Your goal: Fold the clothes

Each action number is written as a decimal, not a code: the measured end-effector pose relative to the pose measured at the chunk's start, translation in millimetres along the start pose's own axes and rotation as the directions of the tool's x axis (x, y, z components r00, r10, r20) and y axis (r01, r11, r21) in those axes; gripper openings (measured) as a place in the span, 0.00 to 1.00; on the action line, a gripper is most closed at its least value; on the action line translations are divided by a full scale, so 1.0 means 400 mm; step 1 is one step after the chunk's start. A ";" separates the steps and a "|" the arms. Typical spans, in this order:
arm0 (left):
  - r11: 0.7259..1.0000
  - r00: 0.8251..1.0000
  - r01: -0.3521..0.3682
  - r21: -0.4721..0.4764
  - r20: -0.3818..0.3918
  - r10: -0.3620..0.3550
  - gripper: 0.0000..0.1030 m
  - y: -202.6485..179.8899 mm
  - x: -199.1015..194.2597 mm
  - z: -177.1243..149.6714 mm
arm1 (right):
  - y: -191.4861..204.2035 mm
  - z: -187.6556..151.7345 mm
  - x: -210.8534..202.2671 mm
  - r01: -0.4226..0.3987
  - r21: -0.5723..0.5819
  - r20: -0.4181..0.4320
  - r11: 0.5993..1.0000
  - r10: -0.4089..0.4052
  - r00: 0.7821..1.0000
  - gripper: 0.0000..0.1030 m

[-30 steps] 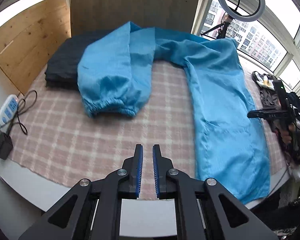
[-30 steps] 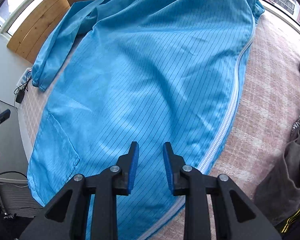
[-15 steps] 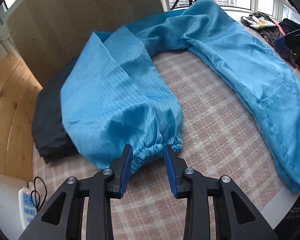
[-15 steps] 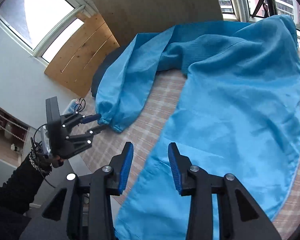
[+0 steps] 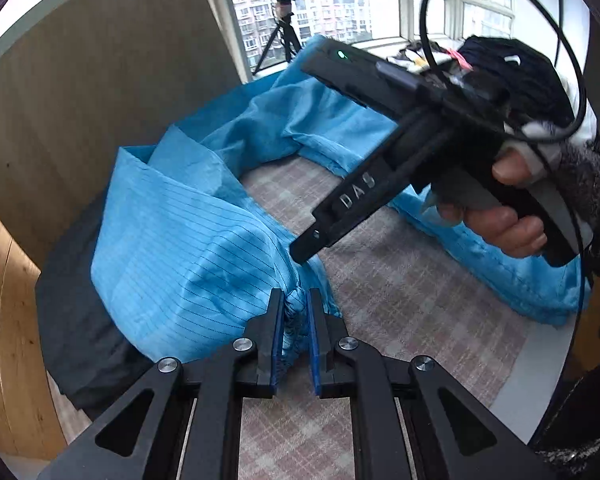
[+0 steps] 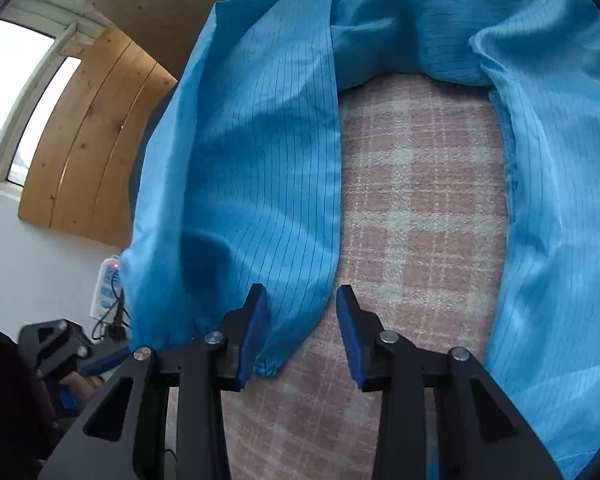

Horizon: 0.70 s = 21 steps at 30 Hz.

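Two grippers are working one blue coat (image 5: pixel 172 240) that is lying spread on the plaid cloth (image 5: pixel 400 292) covering the tabletop. My left gripper (image 5: pixel 295 322) is pinching the gathered sleeve cuff (image 5: pixel 296 308) between narrow jaws, with the sleeve draping over a dark garment (image 5: pixel 72 320) to its left. My right gripper (image 6: pixel 302 330) is hovering with jaws wide, its left pad touching the cuff's edge (image 6: pixel 268 364) and gripping nothing, while the coat's body is stretching off along the right.
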<state>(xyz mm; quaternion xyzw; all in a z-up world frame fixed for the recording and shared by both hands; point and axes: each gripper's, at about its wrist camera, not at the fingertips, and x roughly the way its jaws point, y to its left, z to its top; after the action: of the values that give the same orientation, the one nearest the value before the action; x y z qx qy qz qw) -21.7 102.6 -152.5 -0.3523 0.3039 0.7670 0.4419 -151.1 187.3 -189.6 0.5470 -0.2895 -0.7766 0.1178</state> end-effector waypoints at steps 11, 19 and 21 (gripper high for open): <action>0.985 0.993 0.034 0.172 -0.118 -0.013 0.40 -0.070 0.130 -0.015 | -0.026 -0.016 0.051 -0.102 0.033 -0.063 0.994 0.104 0.993 0.09; 0.996 0.993 0.063 0.066 -0.108 -0.055 0.16 -0.036 0.133 0.008 | -0.004 -0.032 0.091 -0.195 0.051 -0.104 0.980 0.199 0.974 0.06; 0.998 0.993 0.066 0.010 -0.099 -0.065 0.11 -0.003 0.108 0.020 | 0.009 -0.030 0.076 -0.222 0.044 -0.101 0.974 0.225 0.969 0.06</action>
<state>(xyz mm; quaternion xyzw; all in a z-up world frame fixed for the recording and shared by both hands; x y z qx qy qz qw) -38.3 129.3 -183.0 -0.3965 0.3186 0.7319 0.4534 -151.8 165.2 -214.2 0.5528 -0.3555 -0.7236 0.2107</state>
